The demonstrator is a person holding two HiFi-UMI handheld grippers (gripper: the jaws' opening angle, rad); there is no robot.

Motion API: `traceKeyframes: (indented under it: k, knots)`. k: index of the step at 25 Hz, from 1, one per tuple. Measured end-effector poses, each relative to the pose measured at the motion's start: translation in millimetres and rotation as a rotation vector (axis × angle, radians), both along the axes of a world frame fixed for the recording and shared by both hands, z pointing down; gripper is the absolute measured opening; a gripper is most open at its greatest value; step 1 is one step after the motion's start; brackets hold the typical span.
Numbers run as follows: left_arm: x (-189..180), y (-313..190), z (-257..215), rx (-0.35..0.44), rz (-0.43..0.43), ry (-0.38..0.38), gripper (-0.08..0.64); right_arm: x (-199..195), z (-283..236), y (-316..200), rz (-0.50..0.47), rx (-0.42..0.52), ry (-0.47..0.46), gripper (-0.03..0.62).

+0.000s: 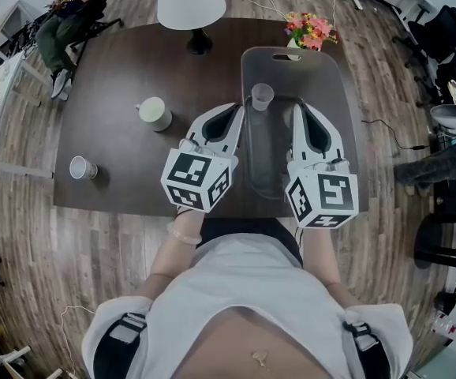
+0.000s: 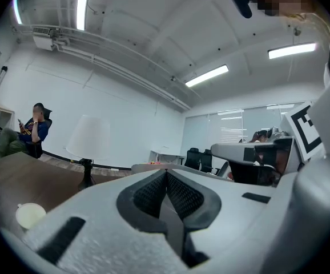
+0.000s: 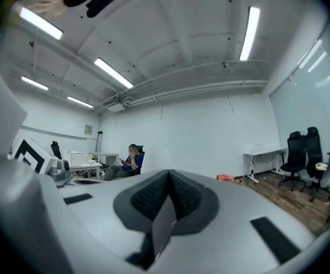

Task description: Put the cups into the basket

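A grey translucent basket [image 1: 327, 69] with a handle slot lies on the dark table [image 1: 117, 69]. One clear cup [image 1: 262, 96] stands inside it near its left wall. A pale mug [image 1: 155, 113] stands on the table to the left, and it shows as a pale cup [image 2: 29, 214] low in the left gripper view. A small cup [image 1: 81, 168] lies near the table's left front corner. My left gripper [image 1: 233, 110] is held at the basket's left edge, shut and empty [image 2: 166, 174]. My right gripper [image 1: 300, 109] hovers over the basket, also shut and empty [image 3: 168, 174].
A white lamp [image 1: 191, 2] stands at the table's far edge, with flowers [image 1: 309, 30] to its right. A person [image 1: 69, 10] sits on a chair beyond the far left corner. Office chairs and cables stand on the wooden floor to the right.
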State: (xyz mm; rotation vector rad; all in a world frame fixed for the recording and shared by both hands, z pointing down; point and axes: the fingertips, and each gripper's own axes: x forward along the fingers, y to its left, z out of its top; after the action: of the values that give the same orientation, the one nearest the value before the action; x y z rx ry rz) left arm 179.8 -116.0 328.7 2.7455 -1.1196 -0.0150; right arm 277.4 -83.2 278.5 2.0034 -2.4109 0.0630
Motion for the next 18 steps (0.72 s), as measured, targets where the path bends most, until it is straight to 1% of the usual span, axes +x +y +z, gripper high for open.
traceKeyframes:
  k: [2,5,7,11,18]
  knots:
    - [0.5,2.6,-0.9,0.004,-0.001,0.003,0.011,-10.9,-5.4,-0.3,-0.009,0.029,0.024,0.011]
    - [-0.3,6.4,-2.9,0.009,-0.003,-0.001,0.011,-25.1,-3.0,0.6,-0.043,0.014,-0.025,0.011]
    - [-1.3,7.6,-4.2,0.012,-0.005,-0.006,0.011,-30.6,-3.1,1.7,-0.05,0.015,-0.034,0.011]
    - [-2.2,9.0,-1.0,0.005,-0.011,-0.015,0.011,-33.9,-4.3,3.0,-0.045,0.03,0.007,0.011]
    - [-4.2,10.8,1.9,0.005,-0.021,-0.008,0.011,-33.6,-4.7,5.3,-0.051,0.033,-0.004,0.011]
